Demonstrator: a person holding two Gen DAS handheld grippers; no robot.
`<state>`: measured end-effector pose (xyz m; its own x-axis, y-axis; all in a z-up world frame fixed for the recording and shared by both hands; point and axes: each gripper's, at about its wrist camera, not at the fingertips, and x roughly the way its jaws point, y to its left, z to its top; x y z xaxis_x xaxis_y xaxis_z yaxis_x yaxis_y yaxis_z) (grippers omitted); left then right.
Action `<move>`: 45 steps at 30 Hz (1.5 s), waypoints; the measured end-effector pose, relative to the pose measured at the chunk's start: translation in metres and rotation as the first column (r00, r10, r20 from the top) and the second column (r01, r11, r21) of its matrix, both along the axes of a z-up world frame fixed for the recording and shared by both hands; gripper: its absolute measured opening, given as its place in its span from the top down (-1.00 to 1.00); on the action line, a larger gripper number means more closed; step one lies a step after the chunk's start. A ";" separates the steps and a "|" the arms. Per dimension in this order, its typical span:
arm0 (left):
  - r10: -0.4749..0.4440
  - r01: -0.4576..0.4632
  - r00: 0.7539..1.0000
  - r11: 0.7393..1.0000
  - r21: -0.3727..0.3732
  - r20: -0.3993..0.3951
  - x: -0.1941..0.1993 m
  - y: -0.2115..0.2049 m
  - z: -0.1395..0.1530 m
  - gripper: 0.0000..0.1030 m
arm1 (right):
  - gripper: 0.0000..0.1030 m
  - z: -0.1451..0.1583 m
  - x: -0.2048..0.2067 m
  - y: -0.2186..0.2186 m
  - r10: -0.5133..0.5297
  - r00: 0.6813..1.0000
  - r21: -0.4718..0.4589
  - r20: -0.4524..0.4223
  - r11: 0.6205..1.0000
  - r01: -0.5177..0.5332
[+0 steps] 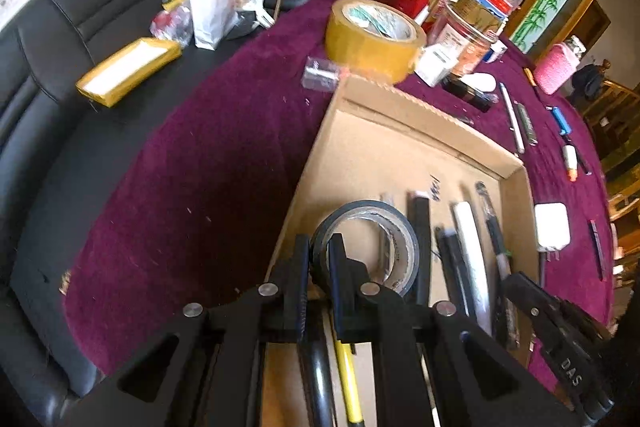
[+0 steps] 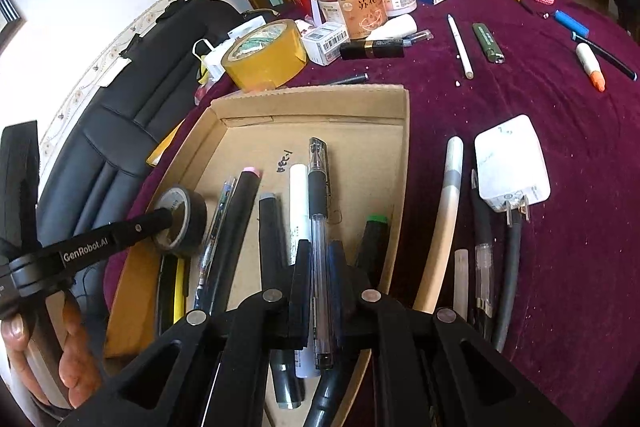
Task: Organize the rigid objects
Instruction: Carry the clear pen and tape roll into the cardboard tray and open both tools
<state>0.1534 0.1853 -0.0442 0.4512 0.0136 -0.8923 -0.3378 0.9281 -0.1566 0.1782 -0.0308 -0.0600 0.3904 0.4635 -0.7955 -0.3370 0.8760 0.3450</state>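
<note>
A shallow cardboard tray sits on the purple tablecloth and holds several pens and markers. My left gripper is shut on the wall of a black tape roll at the tray's left side; the roll also shows in the right wrist view. My right gripper is shut on a clear gel pen with a black grip, held lengthwise over the tray among the other pens.
A yellow tape roll, jars and boxes stand beyond the tray. A white charger plug, a cream tube and several pens lie right of the tray. A black sofa is at left.
</note>
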 end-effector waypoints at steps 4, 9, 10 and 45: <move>-0.014 0.017 0.999 0.998 0.067 -0.047 0.012 -0.006 -0.002 0.82 | 0.82 -0.002 0.003 0.003 -0.003 1.000 -0.014 -0.007 1.000 0.003; -0.029 0.046 0.995 0.984 0.172 -0.099 0.023 -0.019 -0.003 0.83 | 0.82 -0.003 0.004 0.007 -0.002 1.000 -0.028 0.002 1.000 0.002; -0.032 0.053 0.994 0.980 0.194 -0.109 0.025 -0.022 -0.004 0.83 | 0.82 -0.003 0.005 0.008 -0.002 1.000 -0.035 0.005 0.999 0.002; -0.056 0.051 0.992 0.998 0.044 0.113 -0.036 -0.071 0.050 -0.31 | -0.11 0.028 -0.039 -0.056 0.067 0.993 0.235 0.101 0.968 -0.089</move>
